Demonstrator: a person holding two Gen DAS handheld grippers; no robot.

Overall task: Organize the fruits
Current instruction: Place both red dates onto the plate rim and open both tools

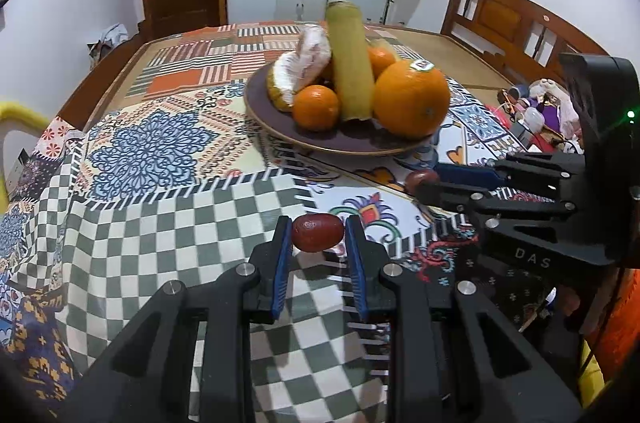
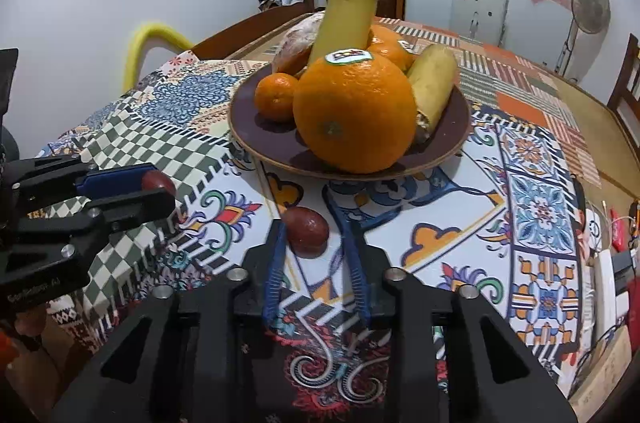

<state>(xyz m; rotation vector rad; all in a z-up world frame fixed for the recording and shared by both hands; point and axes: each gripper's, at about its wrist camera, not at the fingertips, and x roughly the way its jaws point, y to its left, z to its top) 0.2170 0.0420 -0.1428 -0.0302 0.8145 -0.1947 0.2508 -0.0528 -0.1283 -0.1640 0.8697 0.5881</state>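
- Left wrist view is showing the left gripper (image 1: pixel 318 237) clenching a small dark-red oval fruit (image 1: pixel 317 233) between its blue pads, just above the patchwork patterned tablecloth (image 1: pixel 160 207).
- This fruit's long axis is lying crosswise, spanning pad to pad.
- Right wrist view is showing the right gripper (image 2: pixel 314 237) closing on a second small dark-red oval fruit (image 2: pixel 307 229); the left pad is touching it, while contact at the blurred right pad is unclear.
- Straight ahead of both grippers, a dark purple round plate (image 2: pixel 256 131) is holding a large stickered orange (image 2: pixel 354 111), tangerines and yellow pieces.
- Judging by these views, the right gripper is sitting nearer the plate.
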